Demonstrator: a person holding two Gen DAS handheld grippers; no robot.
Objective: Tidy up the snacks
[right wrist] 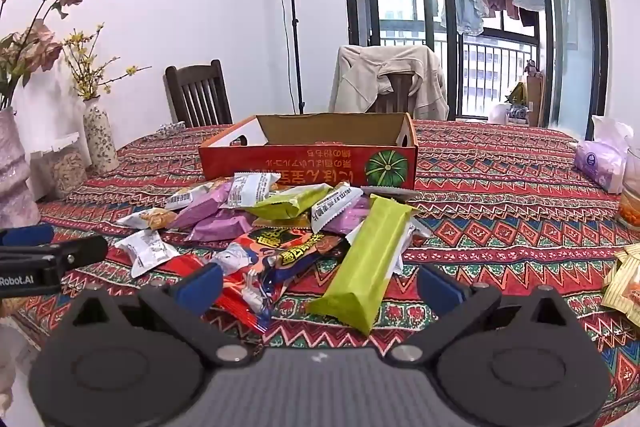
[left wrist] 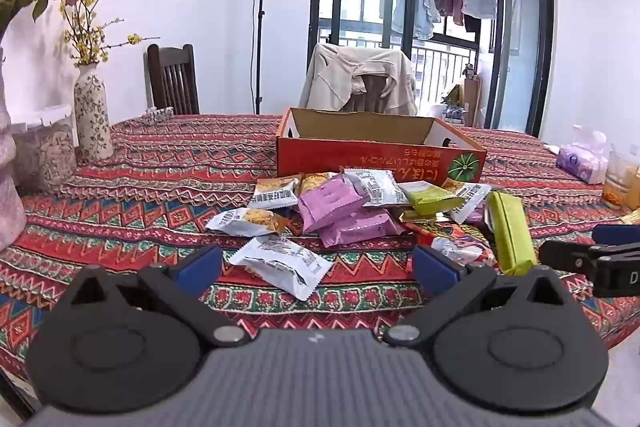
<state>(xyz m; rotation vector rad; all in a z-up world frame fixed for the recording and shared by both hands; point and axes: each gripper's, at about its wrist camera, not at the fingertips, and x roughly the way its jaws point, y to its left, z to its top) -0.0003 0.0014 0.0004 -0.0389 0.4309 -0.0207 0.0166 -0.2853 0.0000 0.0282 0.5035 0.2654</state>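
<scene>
A pile of snack packets lies on the patterned tablecloth in front of an open red cardboard box (left wrist: 376,157) (right wrist: 308,165). It holds purple packets (left wrist: 332,201) (right wrist: 218,205), white packets (left wrist: 280,261) (right wrist: 146,253), a long green bar (left wrist: 512,233) (right wrist: 368,259) and a red-orange packet (right wrist: 280,251). My left gripper (left wrist: 316,263) is open and empty, just short of a white packet. My right gripper (right wrist: 320,283) is open and empty, with the green bar and red packet between its fingers' lines.
Vases with flowers (left wrist: 92,111) (right wrist: 100,139) and a jar (left wrist: 44,151) stand at the left. A tissue pack (left wrist: 582,163) (right wrist: 600,163) and a glass (right wrist: 632,195) stand at the right, with yellow packets (right wrist: 624,287). Chairs stand beyond the table.
</scene>
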